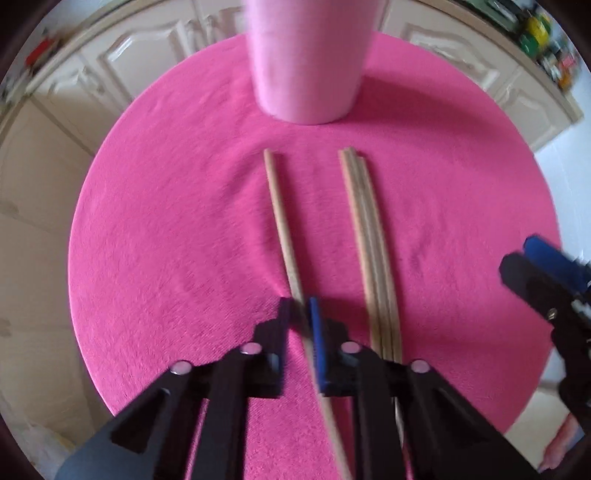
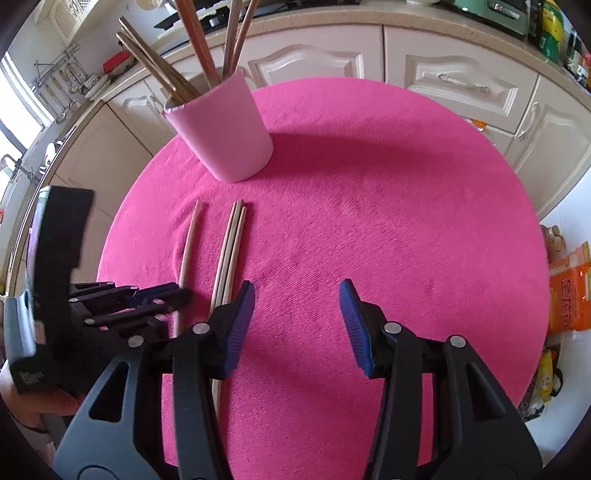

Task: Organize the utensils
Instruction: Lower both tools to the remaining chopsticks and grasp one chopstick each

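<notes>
A pale pink cup (image 1: pixel 306 62) stands at the far side of the round pink table (image 1: pixel 166 221); in the right wrist view the cup (image 2: pixel 225 136) holds several wooden chopsticks (image 2: pixel 199 48). A single chopstick (image 1: pixel 282 229) lies on the cloth, and my left gripper (image 1: pixel 300 317) is shut on its near part. A bundle of three chopsticks (image 1: pixel 369 240) lies just right of it. In the right wrist view the single chopstick (image 2: pixel 188 247), the bundle (image 2: pixel 229 251) and my left gripper (image 2: pixel 173 295) show at left. My right gripper (image 2: pixel 295 325) is open and empty above the cloth, right of the bundle.
Cream kitchen cabinets (image 2: pixel 443 85) curve round behind the table (image 2: pixel 406 221). An orange packet (image 2: pixel 569 288) and bags lie on the floor at right. A countertop with bottles (image 2: pixel 554 29) runs along the back.
</notes>
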`<state>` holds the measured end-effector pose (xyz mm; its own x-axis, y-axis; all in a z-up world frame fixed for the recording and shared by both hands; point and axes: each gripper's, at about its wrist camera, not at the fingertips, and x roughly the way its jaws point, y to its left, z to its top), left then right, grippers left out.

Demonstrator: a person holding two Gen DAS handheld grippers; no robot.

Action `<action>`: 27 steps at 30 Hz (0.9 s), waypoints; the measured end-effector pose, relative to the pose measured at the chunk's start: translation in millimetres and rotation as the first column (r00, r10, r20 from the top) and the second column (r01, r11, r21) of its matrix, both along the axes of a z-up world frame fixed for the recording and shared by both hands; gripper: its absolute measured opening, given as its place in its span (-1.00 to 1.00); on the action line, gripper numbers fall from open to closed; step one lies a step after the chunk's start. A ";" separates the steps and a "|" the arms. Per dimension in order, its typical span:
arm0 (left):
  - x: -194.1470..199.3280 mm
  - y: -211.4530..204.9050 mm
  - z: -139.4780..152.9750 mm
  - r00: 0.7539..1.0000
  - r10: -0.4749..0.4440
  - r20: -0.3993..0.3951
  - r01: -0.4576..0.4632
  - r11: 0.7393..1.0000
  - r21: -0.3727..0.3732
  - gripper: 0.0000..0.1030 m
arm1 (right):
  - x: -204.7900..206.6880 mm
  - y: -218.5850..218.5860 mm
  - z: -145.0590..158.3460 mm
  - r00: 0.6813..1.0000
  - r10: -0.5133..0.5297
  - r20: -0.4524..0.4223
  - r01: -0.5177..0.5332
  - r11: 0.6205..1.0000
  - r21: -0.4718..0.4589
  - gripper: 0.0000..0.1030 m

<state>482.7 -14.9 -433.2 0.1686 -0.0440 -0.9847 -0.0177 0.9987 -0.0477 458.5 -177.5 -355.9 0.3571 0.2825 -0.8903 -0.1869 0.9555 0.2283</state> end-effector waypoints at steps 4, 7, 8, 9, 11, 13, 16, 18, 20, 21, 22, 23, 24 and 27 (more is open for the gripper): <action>-1.8 18.6 2.0 0.999 0.033 -0.002 -0.034 0.999 -0.029 -0.87 | 4.0 12.5 -8.7 0.998 0.040 -0.053 -0.039 0.999 0.011 -0.08; -8.0 37.2 4.5 0.998 0.064 -0.001 -0.064 0.996 -0.057 -0.88 | 6.3 24.8 -15.8 0.993 0.068 -0.098 -0.067 0.998 0.023 -0.26; -12.0 38.5 4.5 0.997 0.075 0.000 -0.074 0.995 -0.066 -0.88 | 6.9 29.3 -18.7 0.990 0.080 -0.115 -0.078 0.997 0.026 -0.33; -12.9 42.1 5.6 0.997 0.082 0.001 -0.082 0.994 -0.073 -0.88 | 7.7 33.2 -21.5 0.987 0.089 -0.131 -0.087 0.996 0.025 -0.33; -15.3 47.7 7.1 0.997 0.081 0.006 -0.081 0.994 -0.074 -0.88 | 8.9 40.8 -27.8 0.981 0.110 -0.161 -0.108 0.994 0.020 -0.35; -20.8 50.0 6.4 0.997 0.076 0.012 -0.075 0.994 -0.080 -0.88 | 9.3 46.7 -31.4 0.977 0.121 -0.177 -0.120 0.993 0.016 -0.42; -22.5 57.2 11.3 0.997 0.081 0.014 -0.079 0.992 -0.093 -0.88 | 10.2 52.3 -33.9 0.974 0.126 -0.191 -0.128 0.992 0.001 -0.49; -25.7 62.1 15.6 0.997 0.078 0.017 -0.076 0.992 -0.102 -0.88 | 10.8 56.2 -35.3 0.971 0.130 -0.200 -0.137 0.990 -0.023 -0.49; -28.5 63.7 16.9 0.997 0.073 0.019 -0.070 0.992 -0.103 -0.88 | 12.1 58.4 -36.2 0.970 0.127 -0.208 -0.139 0.989 -0.043 -0.49; -28.7 63.6 17.2 0.997 0.072 0.015 -0.070 0.992 -0.106 -0.88 | 13.1 58.8 -35.6 0.970 0.124 -0.211 -0.137 0.989 -0.050 -0.49; -29.0 63.5 17.1 0.997 0.072 0.014 -0.070 0.992 -0.109 -0.88 | 13.2 60.4 -35.2 0.970 0.120 -0.213 -0.134 0.989 -0.055 -0.49; -29.3 61.1 15.8 0.997 0.071 0.013 -0.069 0.991 -0.110 -0.88 | 13.6 60.7 -34.8 0.970 0.115 -0.214 -0.131 0.989 -0.062 -0.49; -29.6 61.4 15.3 0.998 0.069 0.010 -0.067 0.991 -0.113 -0.88 | 14.6 60.7 -34.2 0.970 0.106 -0.218 -0.124 0.990 -0.071 -0.49; -27.4 61.7 11.9 0.998 0.069 0.002 -0.068 0.990 -0.123 -0.88 | 14.2 62.6 -33.1 0.969 0.096 -0.227 -0.119 0.989 -0.088 -0.50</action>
